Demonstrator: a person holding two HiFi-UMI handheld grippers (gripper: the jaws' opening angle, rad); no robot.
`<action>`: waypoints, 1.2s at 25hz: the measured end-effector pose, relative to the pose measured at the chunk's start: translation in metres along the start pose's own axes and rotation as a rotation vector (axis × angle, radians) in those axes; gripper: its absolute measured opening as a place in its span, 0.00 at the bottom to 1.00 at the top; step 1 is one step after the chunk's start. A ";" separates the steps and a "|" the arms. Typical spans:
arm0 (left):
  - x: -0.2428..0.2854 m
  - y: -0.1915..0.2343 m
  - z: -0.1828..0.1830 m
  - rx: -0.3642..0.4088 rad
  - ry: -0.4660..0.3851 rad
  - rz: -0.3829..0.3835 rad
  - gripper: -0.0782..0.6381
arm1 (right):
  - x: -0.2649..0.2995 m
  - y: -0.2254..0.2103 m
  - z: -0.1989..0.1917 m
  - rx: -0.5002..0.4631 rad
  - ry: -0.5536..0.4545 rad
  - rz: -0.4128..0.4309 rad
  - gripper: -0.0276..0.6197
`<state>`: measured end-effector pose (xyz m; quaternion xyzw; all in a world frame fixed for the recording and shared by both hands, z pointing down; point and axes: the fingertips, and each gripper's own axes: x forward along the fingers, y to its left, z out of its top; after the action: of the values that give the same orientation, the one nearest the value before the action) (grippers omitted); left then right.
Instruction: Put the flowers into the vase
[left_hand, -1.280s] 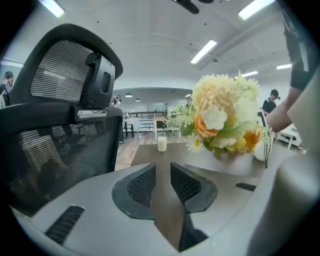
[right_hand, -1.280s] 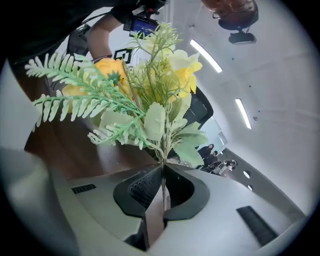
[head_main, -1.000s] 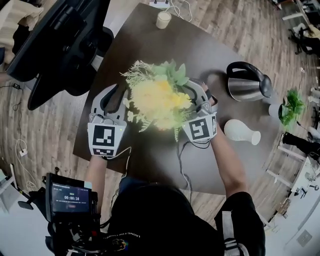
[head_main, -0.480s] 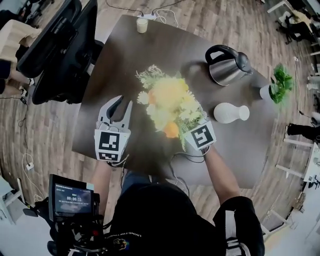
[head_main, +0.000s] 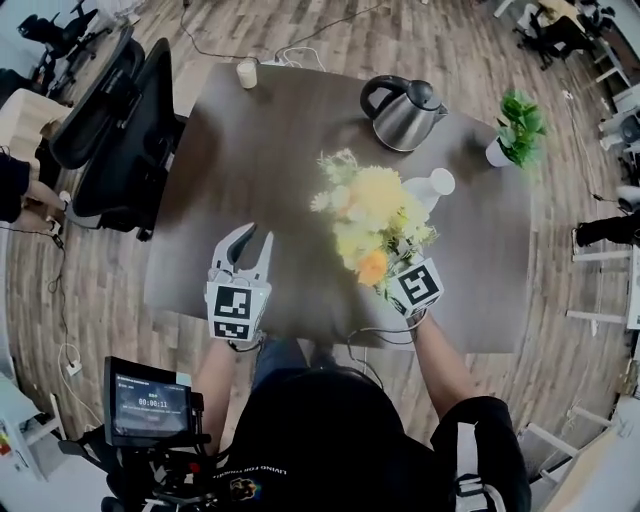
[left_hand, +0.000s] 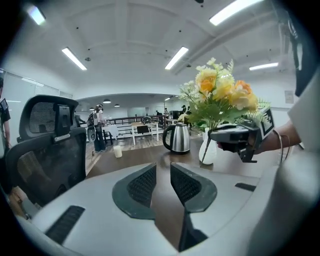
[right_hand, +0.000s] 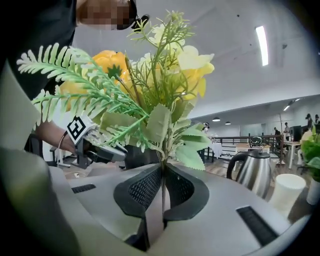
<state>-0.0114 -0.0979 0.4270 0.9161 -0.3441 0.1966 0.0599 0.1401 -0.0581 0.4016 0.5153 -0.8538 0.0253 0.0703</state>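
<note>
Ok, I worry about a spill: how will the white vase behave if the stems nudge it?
The vase stands free on the table with nothing bracing it, so a sideways nudge may tip it. Its body is wider than its neck, which should steady it. It looks like glazed ceramic, so it is probably slippery and breakable.

Looking down on a dark brown table (head_main: 250, 190), wood-plank floor (head_main: 90, 290) all around it. Black office chair (head_main: 125, 120) off to my left. Overhead, a white ceiling (left_hand: 125, 30), long strip lights (left_hand: 176, 57) glowing, desks (left_hand: 142, 131) far back.
</note>
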 end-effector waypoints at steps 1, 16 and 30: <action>-0.002 -0.008 0.001 0.004 -0.004 -0.007 0.24 | -0.011 -0.002 0.000 0.004 -0.005 -0.015 0.10; -0.017 -0.128 0.022 0.064 -0.053 -0.145 0.16 | -0.151 -0.032 0.012 0.105 -0.078 -0.175 0.10; -0.011 -0.205 0.037 0.076 -0.081 -0.268 0.12 | -0.239 -0.062 0.021 0.100 -0.022 -0.297 0.10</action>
<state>0.1269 0.0546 0.3940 0.9627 -0.2132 0.1627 0.0369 0.3029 0.1200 0.3442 0.6390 -0.7665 0.0514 0.0380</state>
